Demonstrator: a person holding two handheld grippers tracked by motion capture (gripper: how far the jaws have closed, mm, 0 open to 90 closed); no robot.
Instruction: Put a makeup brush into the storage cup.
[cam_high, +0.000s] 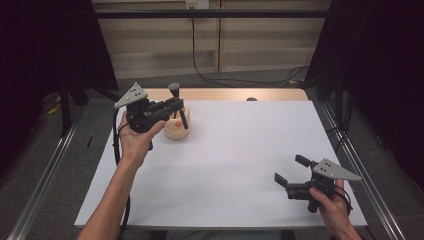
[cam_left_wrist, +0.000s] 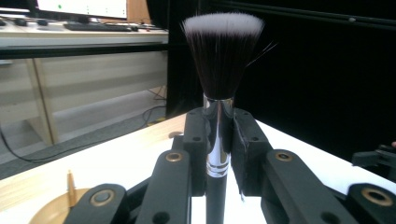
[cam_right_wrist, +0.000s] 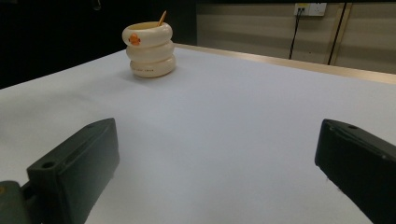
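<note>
While the left tool (cam_left_wrist: 218, 154) sits in the upper left of the high view, its jaws are clamped tight on the shiny metal neck of a makeup brush (cam_left_wrist: 221, 60), bristles fanned out up top in the left gripper view. From above, the brush (cam_high: 176, 102) stands roughly upright with its dark handle hanging down in front of a cream ringed pot (cam_high: 177, 126), which sits on the white tabletop (cam_high: 235, 165) right behind that tool. Can't tell if the handle touches the pot or just hangs over it. The pot has a little orange mark on its side and a thin stick poking out of it, easy to spot in the upper left of the right gripper view (cam_right_wrist: 149, 50). Over at the lower right of the high view, the right tool (cam_high: 288, 168) has its jaws spread wide apart with nothing between them, low over the bare tabletop, well apart from the pot.
</note>
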